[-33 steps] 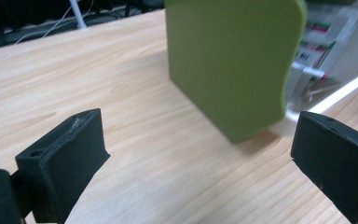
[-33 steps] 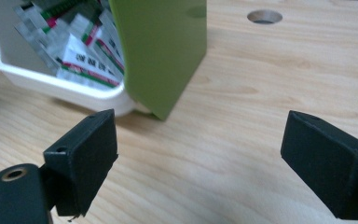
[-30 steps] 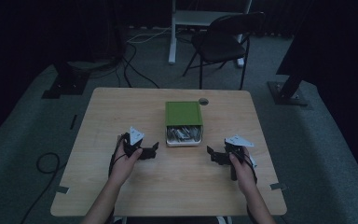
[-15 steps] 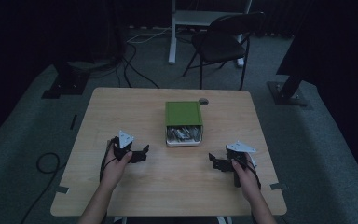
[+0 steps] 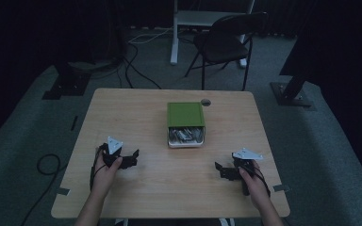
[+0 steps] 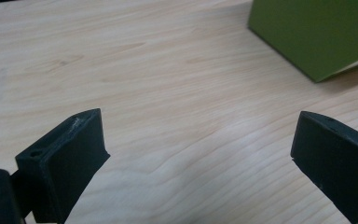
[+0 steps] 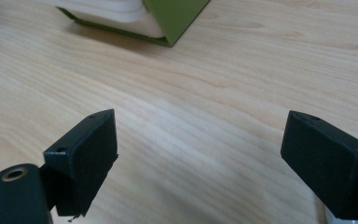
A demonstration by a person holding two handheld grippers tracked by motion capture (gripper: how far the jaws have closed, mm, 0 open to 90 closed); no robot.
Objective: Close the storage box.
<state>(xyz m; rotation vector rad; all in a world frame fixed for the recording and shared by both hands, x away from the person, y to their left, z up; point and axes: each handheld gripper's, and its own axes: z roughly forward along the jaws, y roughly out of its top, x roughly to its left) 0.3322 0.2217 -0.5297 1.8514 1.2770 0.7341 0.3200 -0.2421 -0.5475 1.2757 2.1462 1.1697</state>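
Note:
A green box (image 5: 185,114) sits at the middle of the wooden table (image 5: 122,113), its white drawer (image 5: 185,136) pulled out toward me and holding a heap of small pale items. The box's green side (image 6: 317,35) fills the top right of the left gripper view, and its corner (image 7: 175,18) appears at the top of the right gripper view. My left gripper (image 5: 133,157) rests on the table left of the box, open and empty. My right gripper (image 5: 220,170) rests near the front right, open and empty. Bare wood lies between each pair of jaws.
A round cable hole (image 5: 205,102) sits in the table just right of the box's back. A black folding chair (image 5: 226,44) and a white desk leg (image 5: 174,33) stand beyond the table. Cables (image 5: 136,61) run over the dark floor.
Both hands have drawn back toward me and outward from the box. The left gripper moved left and the right gripper moved nearer the front edge. The box has not moved.

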